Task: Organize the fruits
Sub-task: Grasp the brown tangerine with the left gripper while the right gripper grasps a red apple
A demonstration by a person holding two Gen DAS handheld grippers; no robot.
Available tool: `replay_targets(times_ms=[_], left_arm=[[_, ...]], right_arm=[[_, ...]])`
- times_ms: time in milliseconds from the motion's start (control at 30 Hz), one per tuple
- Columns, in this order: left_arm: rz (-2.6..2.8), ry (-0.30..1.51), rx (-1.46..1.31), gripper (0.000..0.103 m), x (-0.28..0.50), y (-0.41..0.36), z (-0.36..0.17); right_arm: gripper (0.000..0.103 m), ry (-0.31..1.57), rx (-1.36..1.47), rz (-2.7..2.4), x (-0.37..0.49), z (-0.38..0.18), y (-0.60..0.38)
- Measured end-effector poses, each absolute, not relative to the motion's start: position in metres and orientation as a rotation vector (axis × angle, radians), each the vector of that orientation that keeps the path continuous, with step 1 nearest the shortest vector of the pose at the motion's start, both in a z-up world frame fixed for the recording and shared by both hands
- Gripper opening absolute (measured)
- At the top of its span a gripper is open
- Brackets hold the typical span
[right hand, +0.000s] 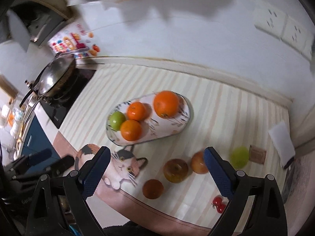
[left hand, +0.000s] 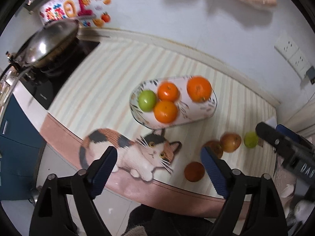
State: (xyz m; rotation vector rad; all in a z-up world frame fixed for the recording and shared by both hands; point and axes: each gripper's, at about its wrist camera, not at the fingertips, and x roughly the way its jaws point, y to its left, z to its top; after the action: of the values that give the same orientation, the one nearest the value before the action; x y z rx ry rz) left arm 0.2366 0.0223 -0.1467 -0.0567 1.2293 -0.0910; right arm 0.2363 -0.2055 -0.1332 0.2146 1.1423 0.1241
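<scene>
An oval patterned plate (left hand: 196,114) (right hand: 173,129) on the striped mat holds a green apple (left hand: 147,100) (right hand: 117,120) and three oranges (left hand: 166,111) (right hand: 131,130). Loose on the mat to its right lie two reddish apples (left hand: 230,142) (right hand: 175,170), a dark red-brown fruit (left hand: 194,171) (right hand: 153,188), a green fruit (left hand: 251,139) (right hand: 239,156) and small red cherry tomatoes (right hand: 218,206). My left gripper (left hand: 159,163) is open and empty above the counter's front edge. My right gripper (right hand: 156,165) is open and empty above the loose fruit; it also shows in the left wrist view (left hand: 285,149).
A wok (left hand: 49,43) (right hand: 53,76) sits on a black hob at the left. The mat has a cat picture (left hand: 137,153) (right hand: 122,165). A white wall with sockets (left hand: 291,53) (right hand: 279,25) is behind. A white card (right hand: 281,143) lies at the right.
</scene>
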Motion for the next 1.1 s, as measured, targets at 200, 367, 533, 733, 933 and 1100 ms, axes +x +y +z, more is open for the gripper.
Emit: replay_targets(times_ms=[200,367,533,733,933,1100], left_arm=[[-0.188,1.399,-0.035,0.087,0.242,-0.02,-0.217],[-0.238,1.558,-0.009,0.087,0.242,-0.058,-0.28],[-0.268,1.665,0.001,0.085,0.247,-0.084,-0.322],[-0.258,1.652,0.052,0.051,0.246,-0.087,-0.327],[-0.125,1.629,0.017,0.051,0.252,-0.027,-0.316],[-0.091,1.649,-0.104,0.052,0.262,0.005,-0.319]], right_arm=[[0.098,1.272,0.323,0.086,0.245,-0.195,-0.246],[0.097,1.35,0.396,0.062,0.247,-0.24,-0.267],[0.085,1.401,0.426,0.063,0.247,-0.269,-0.276],[0.085,1.436,0.432,0.107,0.248,-0.286,-0.265],[0.085,1.502,0.386,0.18,0.262,-0.316,-0.228],[0.084,1.561,0.312,0.187,0.269,-0.338,-0.201]])
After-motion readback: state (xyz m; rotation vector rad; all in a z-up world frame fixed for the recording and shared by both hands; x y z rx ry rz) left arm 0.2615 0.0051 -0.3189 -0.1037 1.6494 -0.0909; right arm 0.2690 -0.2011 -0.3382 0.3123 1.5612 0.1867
